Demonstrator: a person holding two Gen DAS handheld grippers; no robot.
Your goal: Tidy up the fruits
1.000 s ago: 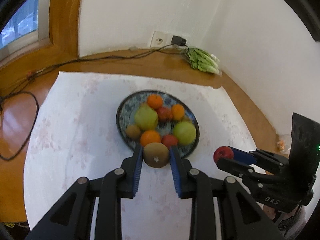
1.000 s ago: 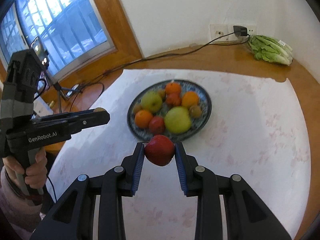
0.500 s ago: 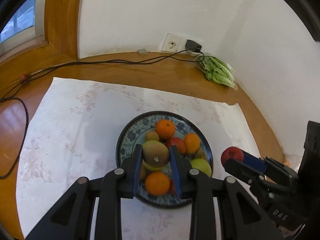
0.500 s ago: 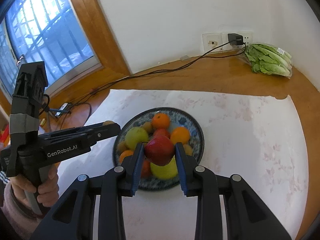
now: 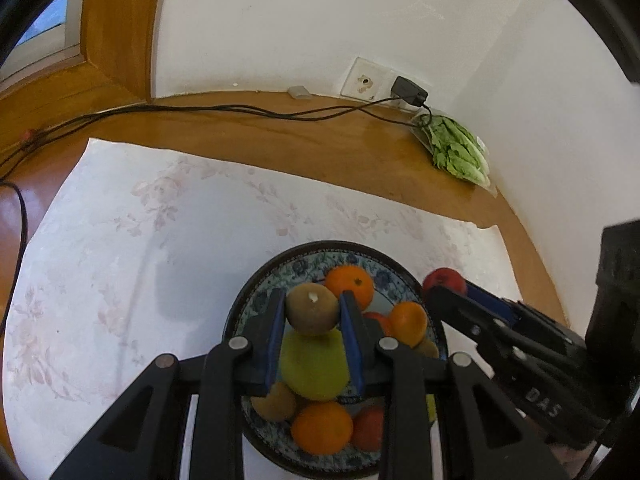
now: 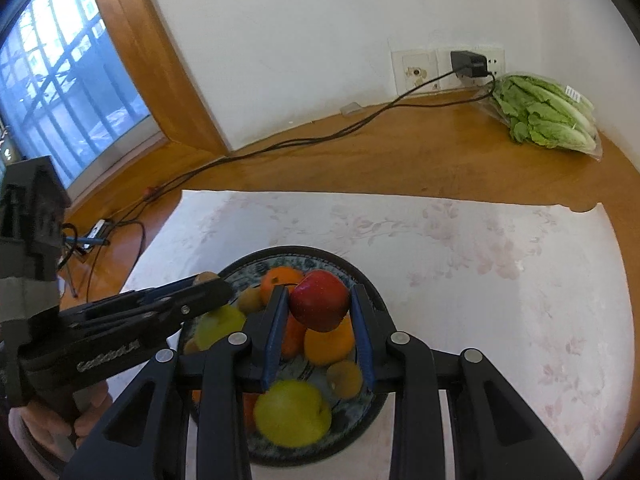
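A blue patterned plate (image 5: 256, 284) on the white cloth holds oranges, green apples, red fruit and kiwis; it also shows in the right wrist view (image 6: 362, 276). My left gripper (image 5: 313, 312) is shut on a brown kiwi (image 5: 312, 314) and holds it above the plate's far left part. My right gripper (image 6: 319, 300) is shut on a red apple (image 6: 320, 300) and holds it above the plate's middle. In the left wrist view the right gripper (image 5: 444, 286) reaches in from the right with the apple (image 5: 442, 280) over the plate's right rim.
A white flowered cloth (image 5: 120, 240) covers the wooden table (image 5: 320, 148). Bagged lettuce (image 6: 544, 114) lies at the far right by the wall. Black cables (image 6: 280, 144) run from the wall socket (image 6: 468, 64) across the wood. A window is at the left.
Both grippers have moved forward from the plate's near side to above the plate, each still holding its fruit. The plate now sits under the fingers in both views.
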